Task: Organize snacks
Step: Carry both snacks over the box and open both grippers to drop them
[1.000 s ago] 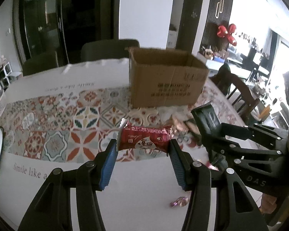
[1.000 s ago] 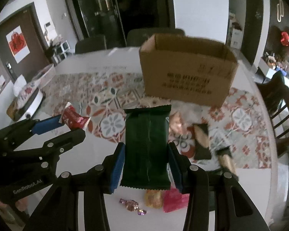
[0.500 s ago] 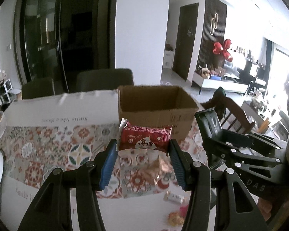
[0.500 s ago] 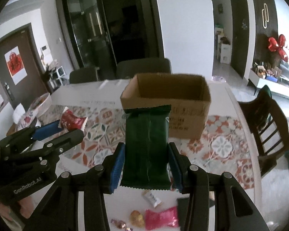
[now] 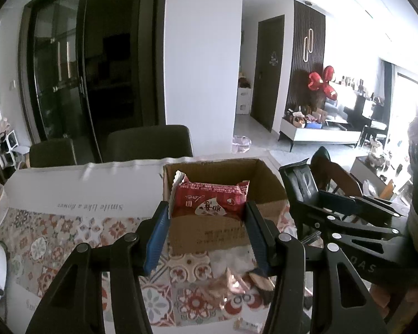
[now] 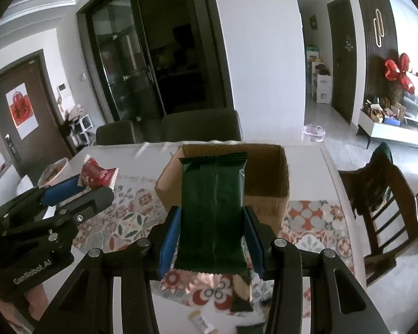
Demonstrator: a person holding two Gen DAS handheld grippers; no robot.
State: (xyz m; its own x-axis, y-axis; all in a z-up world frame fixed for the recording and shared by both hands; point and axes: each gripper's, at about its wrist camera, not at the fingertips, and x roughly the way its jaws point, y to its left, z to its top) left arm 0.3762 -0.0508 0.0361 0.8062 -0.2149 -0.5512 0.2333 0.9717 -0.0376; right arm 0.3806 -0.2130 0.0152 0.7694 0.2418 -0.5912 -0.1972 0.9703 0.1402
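**A:** Two packets in hand. My left gripper (image 5: 207, 208) is clamped on the red snack packet (image 5: 209, 201), held crosswise at centre frame; my right gripper (image 6: 212, 224) is clamped on the green snack packet (image 6: 213, 208), held lengthwise at centre of its view.

**B:** Change over the last second?

**A:** Both views rose. A second ago the cardboard box (image 5: 223, 228) showed only its front wall, above the packets. Now it sits low in the frame, its open top faces both cameras, and each packet overlaps the opening. Grip width unchanged on both sides. I judge both packets are lifted clear of the table and lined up for the drop, not yet released.

**B:** Box contents?

**A:** Only bare inner walls (image 6: 267, 172) show; the packets hide most of the floor, so I cannot tell whether anything lies inside.

**B:** Outside the box?

**A:** Loose snacks (image 5: 237, 284) lie on the patterned tablecloth (image 5: 55, 239), lower centre of the left view, more along the bottom edge of the right view. A bowl (image 6: 55, 171) stands mid-left; contents unclear. Those loose snacks remain to be sorted.
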